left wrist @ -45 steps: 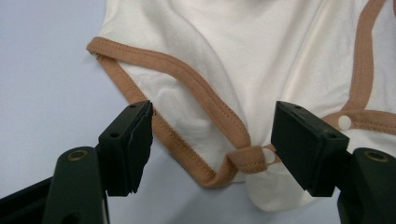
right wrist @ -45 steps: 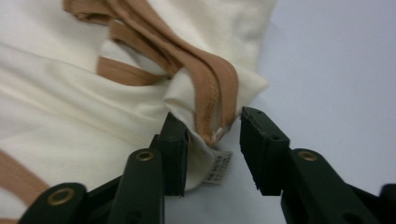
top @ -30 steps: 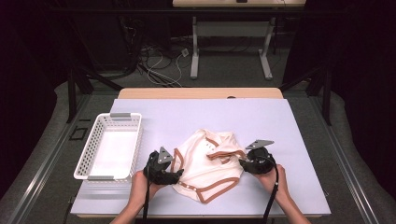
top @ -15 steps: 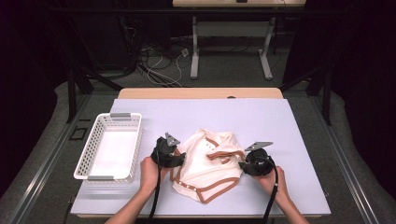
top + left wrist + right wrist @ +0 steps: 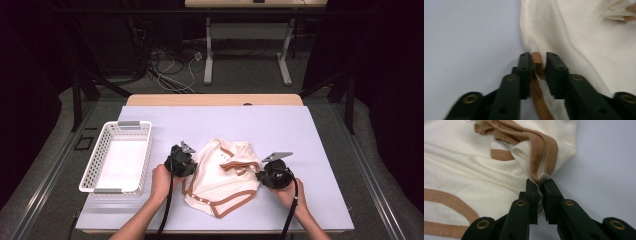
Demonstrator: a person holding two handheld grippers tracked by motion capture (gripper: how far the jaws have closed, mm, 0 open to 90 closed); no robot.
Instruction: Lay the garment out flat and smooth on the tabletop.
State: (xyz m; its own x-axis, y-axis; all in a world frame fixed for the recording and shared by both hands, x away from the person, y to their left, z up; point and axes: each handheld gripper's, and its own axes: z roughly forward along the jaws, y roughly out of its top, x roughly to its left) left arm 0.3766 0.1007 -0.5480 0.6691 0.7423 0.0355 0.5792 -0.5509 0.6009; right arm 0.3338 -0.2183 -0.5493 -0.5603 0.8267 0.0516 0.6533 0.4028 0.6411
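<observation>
Cream cotton baby bodysuit with brown trim (image 5: 220, 175), lower centre on pale worktop (image 5: 300, 130): left gripper (image 5: 537, 62) fingers just closed on its brown edge, right gripper (image 5: 540, 185) fingers pinching its neckline.

the high view looks forward and down from above the person's side, taking in the whole surface (image 5: 310, 135) from well back. each gripper view looks along its own jaws, very close to the cream garment (image 5: 220, 175) (image 5: 579, 45) (image 5: 461, 177), which all three views share.
</observation>
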